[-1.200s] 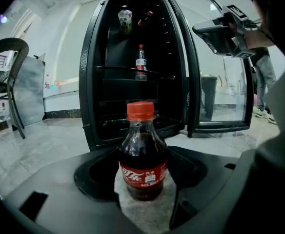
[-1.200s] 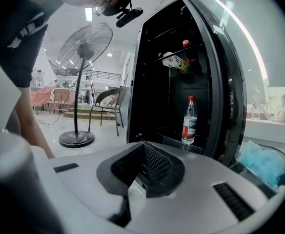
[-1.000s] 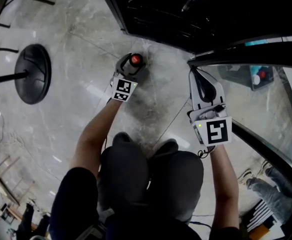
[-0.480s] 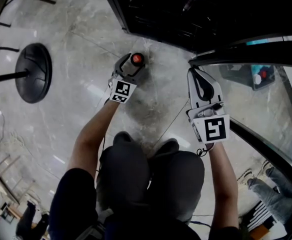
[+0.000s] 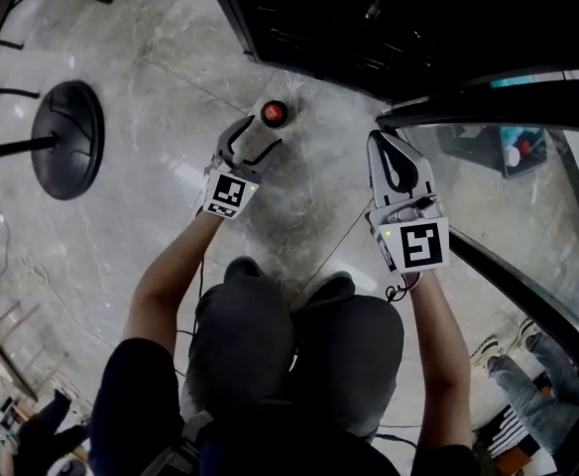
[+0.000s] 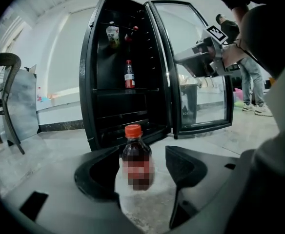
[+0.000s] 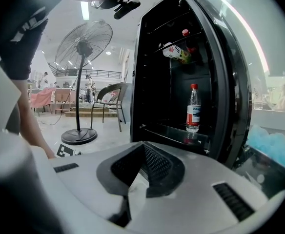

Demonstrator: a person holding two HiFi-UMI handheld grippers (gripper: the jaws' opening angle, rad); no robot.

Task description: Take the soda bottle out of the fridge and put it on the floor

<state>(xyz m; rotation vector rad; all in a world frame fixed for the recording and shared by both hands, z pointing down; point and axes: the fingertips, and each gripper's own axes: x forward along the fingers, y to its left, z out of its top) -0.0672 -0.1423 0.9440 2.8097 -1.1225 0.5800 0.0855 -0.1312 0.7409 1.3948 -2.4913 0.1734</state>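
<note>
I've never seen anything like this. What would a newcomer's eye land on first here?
First comes the small dark soda bottle with its red cap, standing upright on the pale stone floor just ahead of the left gripper, whose jaws stand apart. Behind it the tall black fridge gapes open, with another bottle on its shelf. The right gripper hangs shut by the glass door.
</note>
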